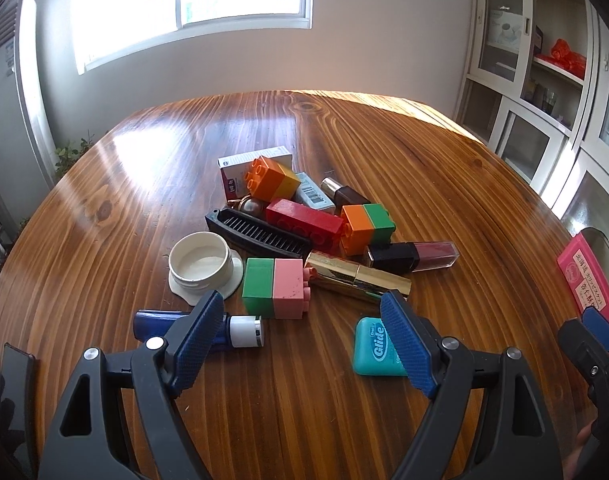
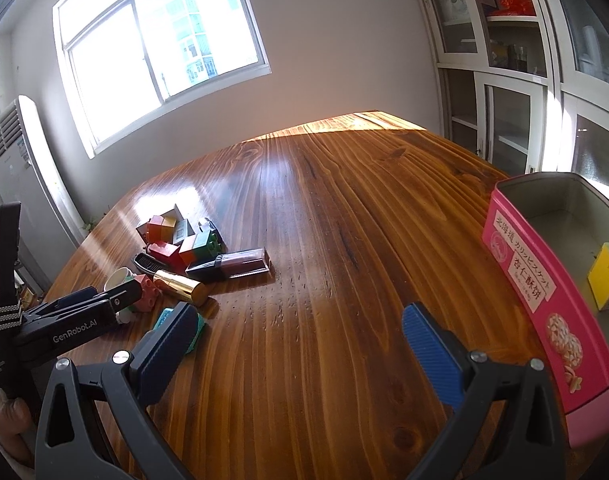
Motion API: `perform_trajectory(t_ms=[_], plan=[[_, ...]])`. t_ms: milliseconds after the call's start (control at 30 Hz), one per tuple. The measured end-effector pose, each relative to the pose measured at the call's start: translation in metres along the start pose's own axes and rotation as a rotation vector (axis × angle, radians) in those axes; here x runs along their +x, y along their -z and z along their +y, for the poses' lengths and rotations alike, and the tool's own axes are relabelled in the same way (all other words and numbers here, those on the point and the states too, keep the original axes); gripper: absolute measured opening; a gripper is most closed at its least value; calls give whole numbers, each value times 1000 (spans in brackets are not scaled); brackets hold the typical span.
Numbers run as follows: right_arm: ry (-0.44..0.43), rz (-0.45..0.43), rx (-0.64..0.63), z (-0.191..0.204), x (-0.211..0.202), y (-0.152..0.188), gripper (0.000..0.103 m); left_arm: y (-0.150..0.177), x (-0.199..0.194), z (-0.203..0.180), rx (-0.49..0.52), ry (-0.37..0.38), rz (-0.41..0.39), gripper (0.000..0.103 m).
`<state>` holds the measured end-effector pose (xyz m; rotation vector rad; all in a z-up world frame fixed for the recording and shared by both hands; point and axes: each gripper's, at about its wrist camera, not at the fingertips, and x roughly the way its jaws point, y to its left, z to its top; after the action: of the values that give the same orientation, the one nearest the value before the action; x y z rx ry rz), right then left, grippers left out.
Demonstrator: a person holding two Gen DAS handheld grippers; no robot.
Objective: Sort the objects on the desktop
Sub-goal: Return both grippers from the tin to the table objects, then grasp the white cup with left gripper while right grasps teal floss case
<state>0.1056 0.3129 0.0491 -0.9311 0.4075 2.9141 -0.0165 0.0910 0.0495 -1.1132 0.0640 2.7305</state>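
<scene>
Hiding part of floss box point(image 1: 374, 346): left tongs point(image 1: 304, 322), spread wide.

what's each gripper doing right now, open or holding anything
left gripper: open, nothing between its pads, hovering over the green and pink block.
right gripper: open, empty, over bare table beside the pink tin.

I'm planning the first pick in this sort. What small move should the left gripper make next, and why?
Probably ease the left gripper forward and down onto the green-and-pink block. Its jaws stand open and empty, the block lies just ahead between them, nearest of the pile, with clear sides.
</scene>
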Motion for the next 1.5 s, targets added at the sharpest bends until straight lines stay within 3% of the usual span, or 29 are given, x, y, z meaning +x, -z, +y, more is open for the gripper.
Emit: perform_trajectory(t_ms=[533, 700, 867, 1067, 1233, 1400, 1500], plan=[[-38, 33, -11, 10, 14, 1, 103, 0, 9, 37, -62, 10, 45, 84], [-65, 43, -22, 14, 18, 1, 103, -5, 9, 45, -39, -24, 43, 84], [-86, 49, -38, 19, 20, 1, 103, -7, 18, 43, -13, 8, 85, 84], [-96, 60, -42, 20, 23, 3, 103, -18, 19, 72, -40, -61, 46, 84], [-106, 68, -54, 24, 25, 3, 103, -27, 37, 86, 16, -153, 52, 84], [-112, 76, -72, 31, 28, 4, 102, -29, 44, 81, 32, -80, 69, 84], [-115, 84, -83, 35, 30, 5, 103, -28, 49, 78, 46, -75, 78, 84]])
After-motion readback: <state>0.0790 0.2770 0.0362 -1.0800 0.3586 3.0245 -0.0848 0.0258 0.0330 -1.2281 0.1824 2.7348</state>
